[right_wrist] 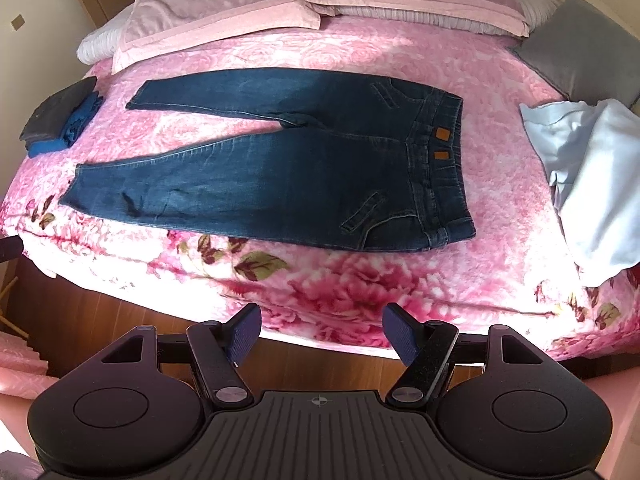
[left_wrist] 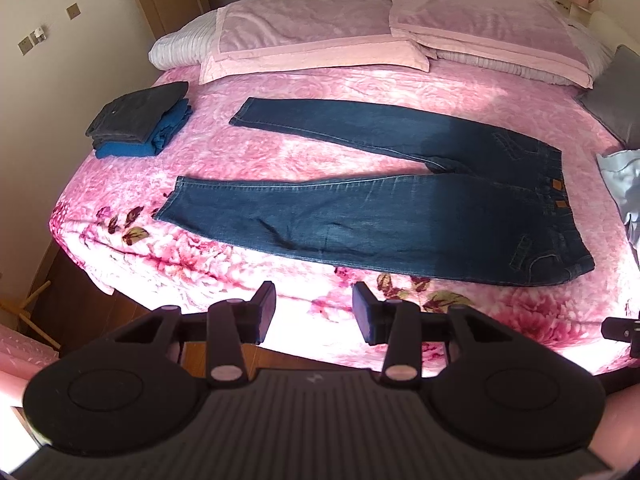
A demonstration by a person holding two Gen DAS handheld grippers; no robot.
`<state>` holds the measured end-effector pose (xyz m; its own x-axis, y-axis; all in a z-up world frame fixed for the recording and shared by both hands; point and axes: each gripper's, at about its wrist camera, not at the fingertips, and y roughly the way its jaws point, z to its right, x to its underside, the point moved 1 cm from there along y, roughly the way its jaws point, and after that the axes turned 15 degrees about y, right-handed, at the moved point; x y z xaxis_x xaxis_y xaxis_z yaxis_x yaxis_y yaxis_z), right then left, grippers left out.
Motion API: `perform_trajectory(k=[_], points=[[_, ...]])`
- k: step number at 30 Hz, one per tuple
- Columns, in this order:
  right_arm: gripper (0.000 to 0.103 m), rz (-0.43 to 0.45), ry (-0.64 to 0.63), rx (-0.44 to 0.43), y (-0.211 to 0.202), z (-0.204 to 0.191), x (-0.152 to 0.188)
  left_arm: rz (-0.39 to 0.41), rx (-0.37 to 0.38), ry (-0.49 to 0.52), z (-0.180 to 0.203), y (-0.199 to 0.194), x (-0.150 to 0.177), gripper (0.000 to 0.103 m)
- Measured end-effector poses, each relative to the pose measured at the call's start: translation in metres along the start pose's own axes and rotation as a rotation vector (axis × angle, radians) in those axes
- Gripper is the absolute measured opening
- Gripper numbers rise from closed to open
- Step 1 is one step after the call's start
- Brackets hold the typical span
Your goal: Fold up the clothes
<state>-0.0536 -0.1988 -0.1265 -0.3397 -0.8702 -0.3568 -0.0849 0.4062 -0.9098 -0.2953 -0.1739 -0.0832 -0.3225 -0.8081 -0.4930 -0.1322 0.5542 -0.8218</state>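
Both tools tilt steeply down from off the near edge of the bed (left_wrist: 240,272); the left tool (left_wrist: 314,312) is released with nothing between its pads, and the right tool (right_wrist: 322,334) gapes wider, also empty; the jeans (right_wrist: 280,168) lie flat along the near edge, legs splayed leftward, waistband right; folded clothes (left_wrist: 140,120) sit at the far left, a pale garment (right_wrist: 592,176) crumpled at the right; bare blanket lies between them.

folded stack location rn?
Far left of the bed in both views: the folded stack, beyond the jeans' leg cuffs, below the pillows.
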Motion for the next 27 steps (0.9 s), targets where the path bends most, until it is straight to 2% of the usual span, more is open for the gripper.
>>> perform_trajectory(k=[15, 27], points=[[0.07, -0.001, 0.027, -0.007, 0.003, 0.013, -0.011, -0.004, 0.006, 0.025, 0.017, 0.005, -0.012, 0.038], [0.07, -0.022, 0.071, 0.002, 0.03, 0.006, -0.04, -0.012, 0.043, 0.03, 0.007, 0.046, -0.05, 0.04]])
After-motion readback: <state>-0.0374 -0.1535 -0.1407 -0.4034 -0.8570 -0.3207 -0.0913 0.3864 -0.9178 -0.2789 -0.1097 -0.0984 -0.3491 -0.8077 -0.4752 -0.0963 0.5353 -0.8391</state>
